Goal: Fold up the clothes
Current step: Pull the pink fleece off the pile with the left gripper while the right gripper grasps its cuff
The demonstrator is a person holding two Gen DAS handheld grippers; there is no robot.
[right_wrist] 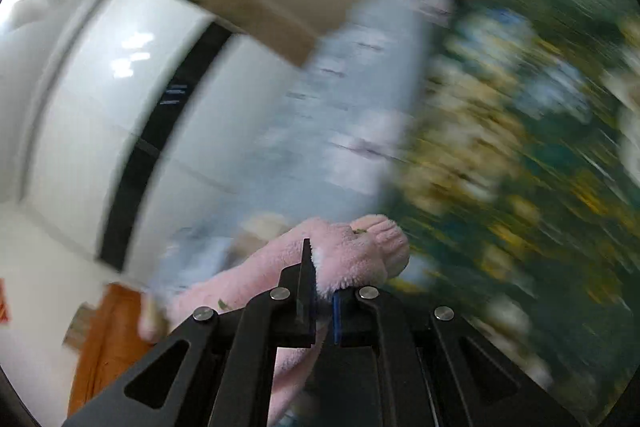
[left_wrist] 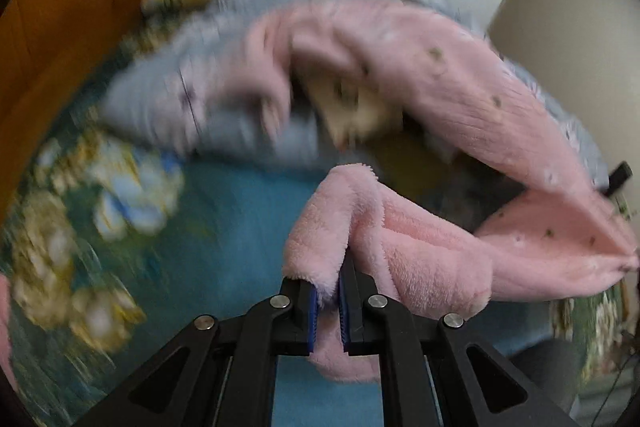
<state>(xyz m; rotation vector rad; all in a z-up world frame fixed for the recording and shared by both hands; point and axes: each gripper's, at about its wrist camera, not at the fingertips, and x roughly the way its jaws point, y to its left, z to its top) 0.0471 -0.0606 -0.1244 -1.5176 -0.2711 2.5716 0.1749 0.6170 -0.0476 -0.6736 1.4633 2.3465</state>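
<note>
Lifting pink garment [left_wrist: 460, 95] above the bed's [left_wrist: 224, 227] middle, left gripper [left_wrist: 329, 297] and right gripper [right_wrist: 322, 293] both pinching fleece; better keeping edges taut and level before laying flat.

Garment [left_wrist: 460, 99] pink fleece, small dark specks; bedspread [left_wrist: 80, 247] teal, yellow-blue floral; quilt [right_wrist: 340, 115] pale blue

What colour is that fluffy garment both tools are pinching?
The fluffy garment is pale pink with small dark specks, clearest in the left wrist view.
</note>
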